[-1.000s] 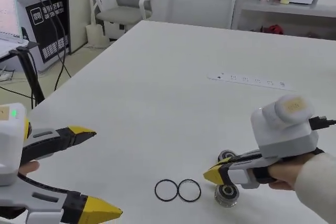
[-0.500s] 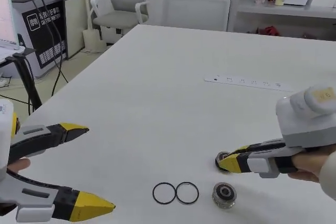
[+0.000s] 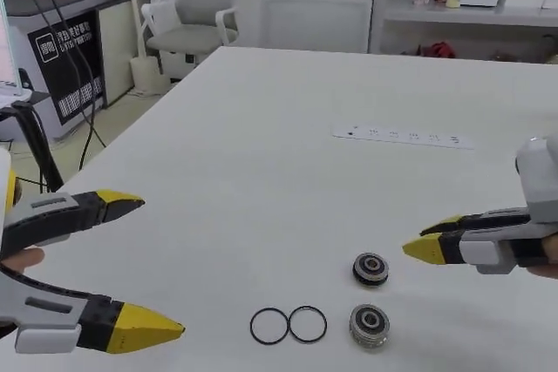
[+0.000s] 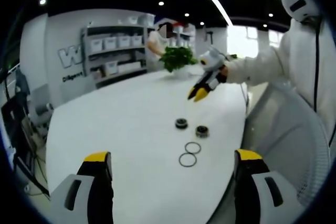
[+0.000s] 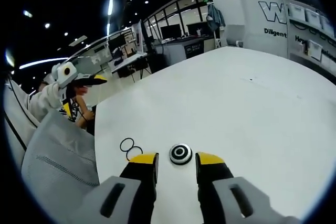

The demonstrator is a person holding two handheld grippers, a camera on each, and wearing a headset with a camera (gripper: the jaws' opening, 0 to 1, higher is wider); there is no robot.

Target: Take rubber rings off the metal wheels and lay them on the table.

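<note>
Claw L spread wide; claw R parted, nr wheel.

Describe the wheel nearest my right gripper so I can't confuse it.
On the white table, right of two thin black rubber rings, sit two small round metal wheels. Yours is the far wheel, beside the yellow-tipped right gripper, darker-rimmed than the silvery near wheel.

The left gripper is held at the lower left of the head view, its jaws spread wide. The right gripper is held level at the right edge, its jaws parted only narrowly.
</note>
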